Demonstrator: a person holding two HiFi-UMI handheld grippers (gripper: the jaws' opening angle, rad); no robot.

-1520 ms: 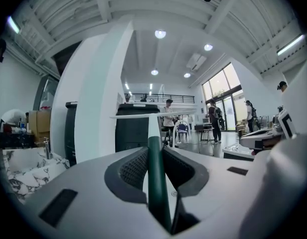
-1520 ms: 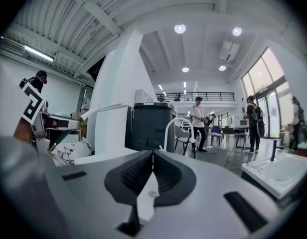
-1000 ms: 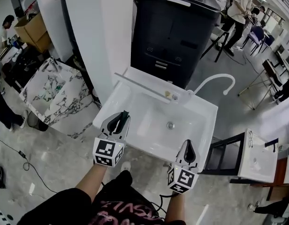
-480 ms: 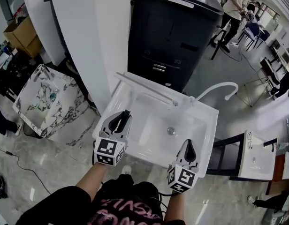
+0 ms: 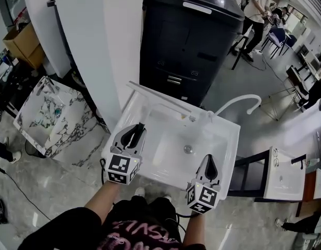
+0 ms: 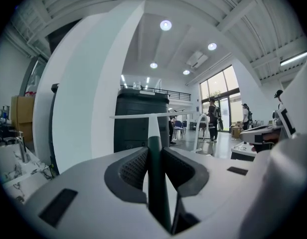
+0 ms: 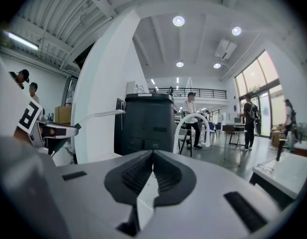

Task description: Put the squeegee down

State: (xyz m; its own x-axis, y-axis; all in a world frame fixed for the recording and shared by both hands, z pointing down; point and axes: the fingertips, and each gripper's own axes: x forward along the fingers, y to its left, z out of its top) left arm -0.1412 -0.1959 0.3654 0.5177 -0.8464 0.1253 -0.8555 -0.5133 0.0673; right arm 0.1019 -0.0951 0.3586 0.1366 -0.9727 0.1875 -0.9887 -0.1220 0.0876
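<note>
My left gripper [image 5: 135, 130] is shut on the dark green handle [image 6: 156, 183] of the squeegee. Its white shaft runs forward to a long white blade [image 5: 160, 97], which lies crosswise over the far rim of the white sink [image 5: 228, 139]. In the left gripper view the blade [image 6: 143, 116] shows as a level white bar ahead of the left gripper [image 6: 154, 151]. My right gripper [image 5: 209, 164] hangs over the sink's near right edge, shut with nothing in it. In the right gripper view, the right gripper [image 7: 152, 156] has its pads pressed together.
A tall black cabinet [image 5: 192, 40] stands right behind the sink, with a white pillar [image 5: 113, 46] to its left. A curved white faucet [image 5: 238, 100] rises at the sink's far right corner. A marbled basin [image 5: 51, 113] lies on the floor at left, another white basin [image 5: 280, 176] at right.
Both grippers have moved forward over the near part of the sink, and the squeegee's blade has come up to the far rim. The grip on the handle is unchanged.
</note>
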